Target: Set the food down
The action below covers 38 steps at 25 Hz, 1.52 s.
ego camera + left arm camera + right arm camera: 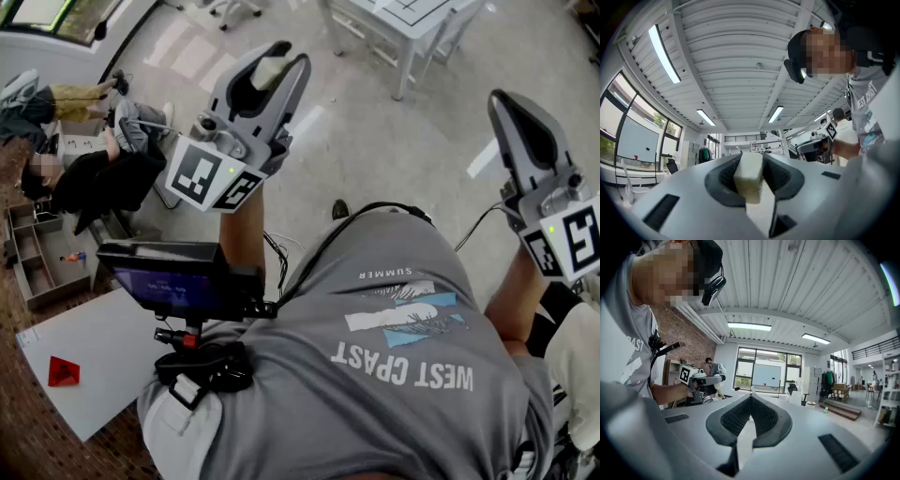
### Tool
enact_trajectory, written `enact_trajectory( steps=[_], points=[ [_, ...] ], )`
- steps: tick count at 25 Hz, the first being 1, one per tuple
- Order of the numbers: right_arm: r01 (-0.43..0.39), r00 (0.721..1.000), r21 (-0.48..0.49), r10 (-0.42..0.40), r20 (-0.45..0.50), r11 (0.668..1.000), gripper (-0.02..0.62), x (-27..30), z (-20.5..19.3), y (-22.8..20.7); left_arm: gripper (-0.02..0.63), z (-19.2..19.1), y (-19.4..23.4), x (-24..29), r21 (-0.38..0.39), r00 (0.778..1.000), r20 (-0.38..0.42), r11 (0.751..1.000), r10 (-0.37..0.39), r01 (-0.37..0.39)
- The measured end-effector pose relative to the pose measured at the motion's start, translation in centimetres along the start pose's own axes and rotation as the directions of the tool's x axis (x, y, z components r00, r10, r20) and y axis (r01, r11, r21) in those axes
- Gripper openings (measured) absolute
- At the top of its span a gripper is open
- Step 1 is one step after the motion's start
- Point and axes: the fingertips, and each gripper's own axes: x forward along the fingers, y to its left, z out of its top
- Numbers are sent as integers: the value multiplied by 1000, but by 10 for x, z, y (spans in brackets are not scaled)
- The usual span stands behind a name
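Floor [375, 141] below me is bare grey concrete with pale painted patches. A white table [412, 23] stands at the far edge. At my lower left is the corner of a white bench [112, 375] with a small red pyramid-like piece [63, 372] lying on it. Beside that is a grey compartment tray [26, 281], and a person [94, 178] sits on the floor near it. Overhead is a white ribbed ceiling [740, 70] with strip lights [663, 54]. Tall windows [766, 369] fill one end of the room and a brick wall [689, 343] runs along one side. The block of food [750, 177] is not on any surface. It sits in the air between the jaws of my left gripper [281, 58], which is held up well above the floor. The jaws are closed part way on it, one pad pressing each flank. It is a pale cream, squared-off block with matte faces and soft edges, standing on end and reaching past the pads toward the tips. What kind of food it is I cannot tell. My right gripper [751, 398] is also held up, off to the side. Its jaws are brought together with tips meeting and nothing between them. Each gripper carries a cube of black-and-white square markers. My grey T-shirt [394, 309] reads "WEST COAST" in white and "SUMMER" in smaller letters. A small dark screen [178, 281] is mounted at my chest, and its text is too small to read.
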Motion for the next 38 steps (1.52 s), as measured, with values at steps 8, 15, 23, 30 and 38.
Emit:
enact_trajectory(
  steps=[8, 15, 23, 30, 38],
  points=[
    [-14, 1000, 14, 14, 5, 1000, 6, 3, 0, 2, 104, 0, 0, 0, 1, 1000, -2, 1000, 2, -2],
    [-23, 996, 97, 14, 90, 995, 8, 5, -7, -5, 104, -3, 4, -6, 3, 999, -27, 1000, 22, -21],
    [-28, 994, 148, 11, 112, 989, 9, -35, -13, -24, 104, -2, -37, 13, 12, 999, -37, 999, 33, -32],
    [-29, 995, 165, 12, 100, 986, 9, -47, -17, -35, 104, 0, -51, 21, 15, 999, -33, 999, 39, -39],
    [7, 997, 153, -19, 76, 988, 9, -4, -2, -38, 104, 2, -3, 28, -12, 1000, -7, 1000, 2, -2]
  ],
)
